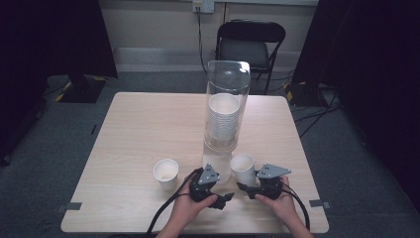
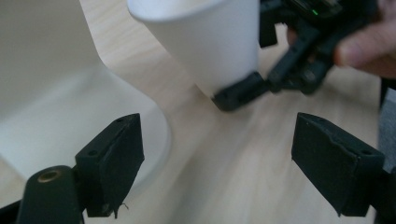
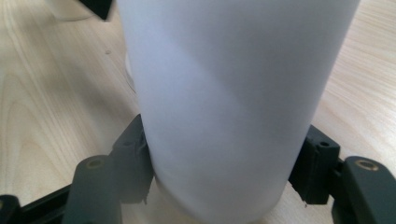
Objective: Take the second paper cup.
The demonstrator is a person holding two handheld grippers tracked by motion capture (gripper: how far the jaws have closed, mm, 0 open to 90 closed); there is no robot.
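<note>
our right gripper [image 1: 246, 187] has its fingers [image 3: 133, 158] pressed against both sides of a white paper cup [image 1: 243, 168], low on its wall, so the cup is clamped between them. in the right gripper view the cup's base sits just above the pale wooden desk [image 1: 143, 134]; we cannot tell whether it touches the wood. in the high view this cup stands upright near the front edge, just right of the clear cup dispenser [image 1: 227, 106], a tall see-through tube with a stack of white cups [image 1: 222, 119] inside.

our left gripper [image 1: 224, 198] sits just beside the dispenser's white base [image 2: 70, 112], its fingers [image 2: 114, 161] spread wide with nothing between them. in the left gripper view the held cup is ahead, near but apart.

a second paper cup [image 1: 166, 173] stands upright on the desk to the left, well apart from both grippers.
</note>
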